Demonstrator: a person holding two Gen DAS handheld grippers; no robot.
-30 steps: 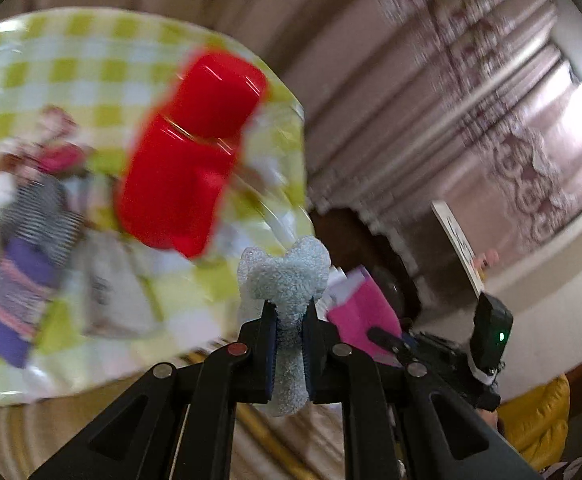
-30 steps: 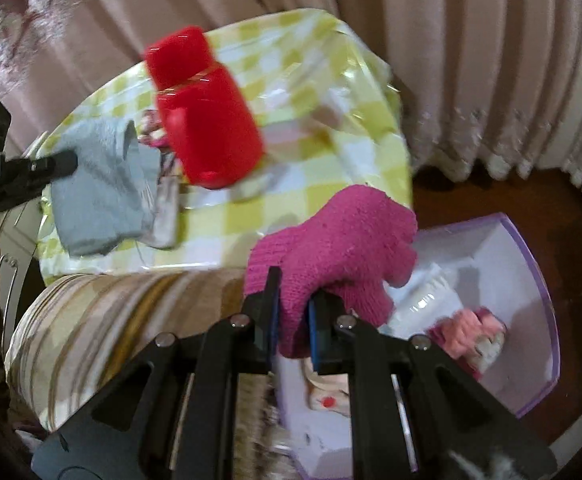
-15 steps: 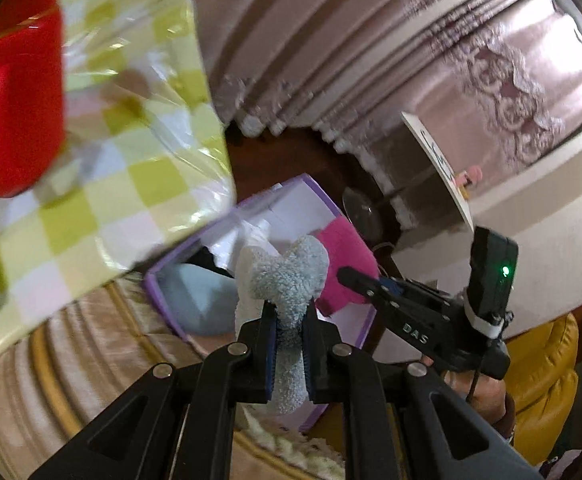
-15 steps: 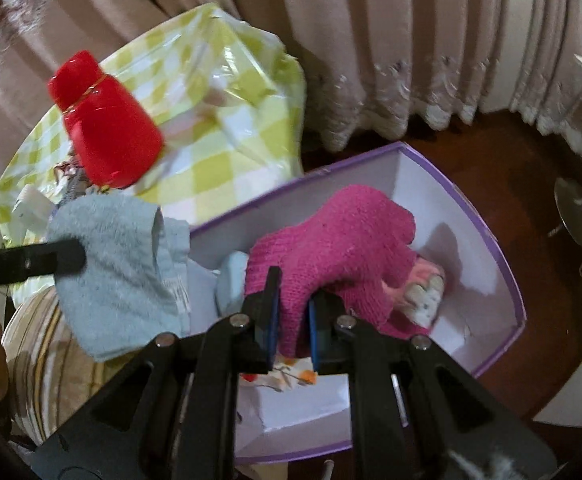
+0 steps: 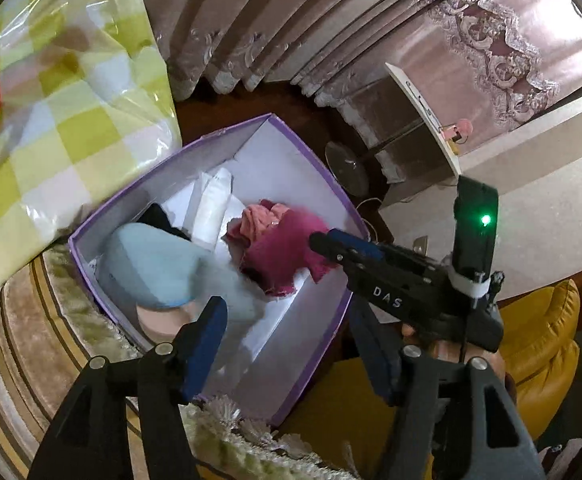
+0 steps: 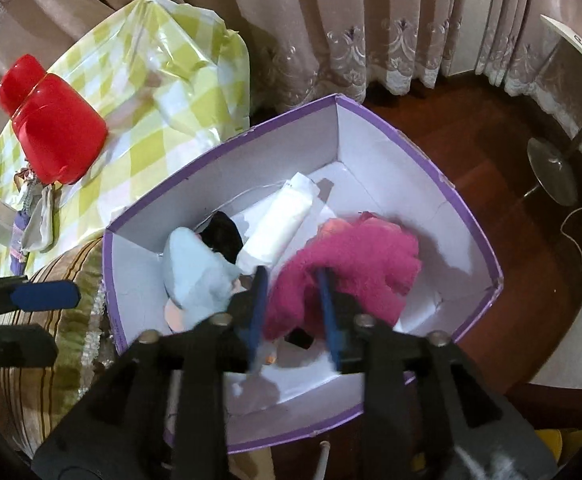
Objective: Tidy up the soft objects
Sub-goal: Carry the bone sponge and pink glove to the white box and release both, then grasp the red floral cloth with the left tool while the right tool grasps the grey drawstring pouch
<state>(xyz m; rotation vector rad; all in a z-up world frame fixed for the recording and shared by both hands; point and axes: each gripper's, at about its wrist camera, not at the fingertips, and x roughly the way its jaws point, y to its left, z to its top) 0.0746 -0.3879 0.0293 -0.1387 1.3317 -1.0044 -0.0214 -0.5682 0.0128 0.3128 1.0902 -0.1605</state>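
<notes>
A purple-rimmed white box sits on the floor by the table. Inside lie a light blue cloth, a magenta knit glove, a pink soft item, a white roll and something black. My left gripper is open and empty above the box's near side; the blue cloth lies in the box just beyond it. My right gripper is open, its fingers either side of the glove, which lies loose in the box.
A table with a yellow-green checked plastic cover holds a red bottle and small clothes. A striped rug lies by the box. Curtains, a lamp base and a yellow cushion surround it.
Both grippers moved from the table over the box and opened. The blue cloth and the magenta glove dropped out of the jaws into the box.
</notes>
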